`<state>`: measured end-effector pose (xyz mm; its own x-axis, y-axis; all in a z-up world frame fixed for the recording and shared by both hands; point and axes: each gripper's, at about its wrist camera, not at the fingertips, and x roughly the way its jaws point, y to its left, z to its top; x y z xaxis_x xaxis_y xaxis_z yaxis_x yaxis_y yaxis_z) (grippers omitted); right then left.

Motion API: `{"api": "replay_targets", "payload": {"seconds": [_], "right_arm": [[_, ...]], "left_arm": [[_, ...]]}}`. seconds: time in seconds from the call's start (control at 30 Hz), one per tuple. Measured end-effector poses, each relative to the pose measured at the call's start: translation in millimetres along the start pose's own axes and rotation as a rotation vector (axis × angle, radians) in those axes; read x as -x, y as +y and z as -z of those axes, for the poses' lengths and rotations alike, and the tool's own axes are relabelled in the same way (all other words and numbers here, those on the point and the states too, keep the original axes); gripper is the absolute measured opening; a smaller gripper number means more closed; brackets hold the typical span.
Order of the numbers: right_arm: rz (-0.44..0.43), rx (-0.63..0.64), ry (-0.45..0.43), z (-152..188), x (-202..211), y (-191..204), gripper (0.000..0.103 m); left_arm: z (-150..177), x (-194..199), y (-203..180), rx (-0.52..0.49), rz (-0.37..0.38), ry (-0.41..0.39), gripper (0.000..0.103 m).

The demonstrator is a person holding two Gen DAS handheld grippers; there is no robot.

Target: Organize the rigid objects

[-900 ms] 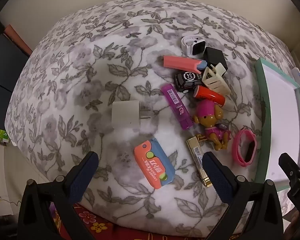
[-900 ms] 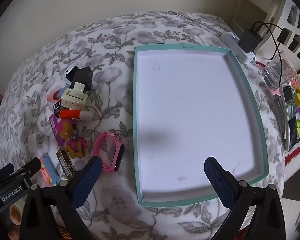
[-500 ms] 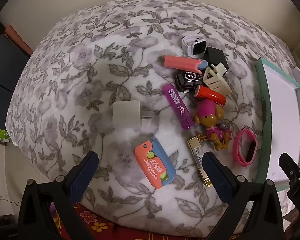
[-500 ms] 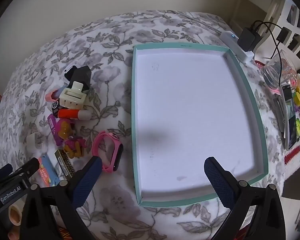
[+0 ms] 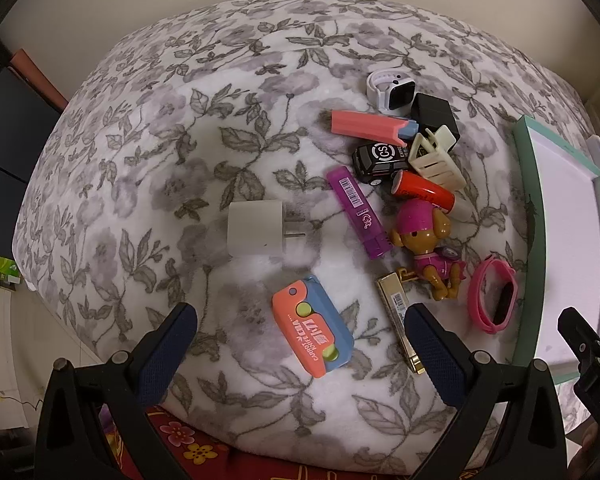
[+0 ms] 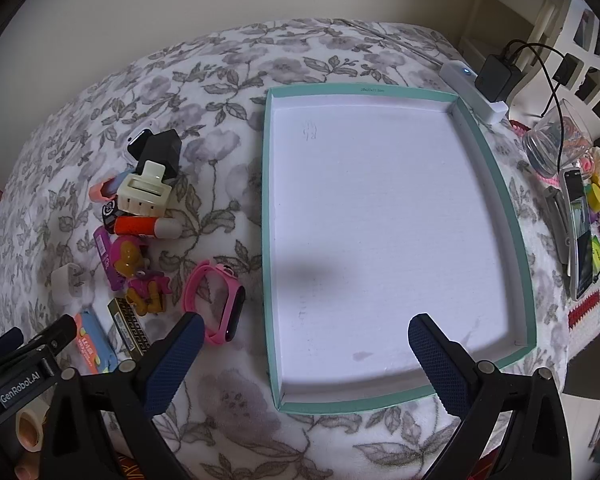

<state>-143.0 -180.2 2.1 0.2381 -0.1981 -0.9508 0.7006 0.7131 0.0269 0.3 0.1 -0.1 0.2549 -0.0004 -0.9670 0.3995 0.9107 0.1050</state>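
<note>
A pile of small objects lies on the floral blanket: a white charger (image 5: pixel 255 228), an orange and blue case (image 5: pixel 313 332), a purple tube (image 5: pixel 358 212), a gold bar (image 5: pixel 398 320), a toy dog (image 5: pixel 426 244), a pink wristband (image 5: pixel 494 294), a red tube (image 5: pixel 422 192), a black toy car (image 5: pixel 380 160), a cream hair clip (image 5: pixel 436 156) and a white watch (image 5: pixel 390 90). My left gripper (image 5: pixel 300 344) hangs open above the orange case, nothing between its fingers. My right gripper (image 6: pixel 300 350) is open over the near edge of the empty teal-rimmed tray (image 6: pixel 269 240).
A power strip with a black plug (image 6: pixel 496 76), a glass jar (image 6: pixel 556 140), a phone (image 6: pixel 580 232) and bright small items lie right of the tray. The pink wristband (image 6: pixel 216 298) lies just left of the tray. The blanket drops off at the near edge.
Both views have shifted very slightly; the objects and the tray lie where they were. Both grippers stay open.
</note>
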Motion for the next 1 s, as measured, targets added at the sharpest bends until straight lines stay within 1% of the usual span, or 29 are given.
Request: {"api": "replay_targets", "payload": {"seconds": [0.7, 0.77, 1.0], "right_arm": [[0.002, 0.002, 0.006, -0.6, -0.2, -0.2, 0.103], [0.002, 0.002, 0.006, -5.2, 1.8, 1.6, 0.103], [-0.004, 0.003, 0.007, -1.8, -1.9, 0.9, 0.103]], "left_arm": [[-0.1, 0.0, -0.3, -0.001, -0.003, 0.001, 0.103], [-0.1, 0.0, -0.3, -0.001, -0.003, 0.001, 0.103], [-0.2, 0.0, -0.4, -0.001, -0.004, 0.002, 0.103]]}}
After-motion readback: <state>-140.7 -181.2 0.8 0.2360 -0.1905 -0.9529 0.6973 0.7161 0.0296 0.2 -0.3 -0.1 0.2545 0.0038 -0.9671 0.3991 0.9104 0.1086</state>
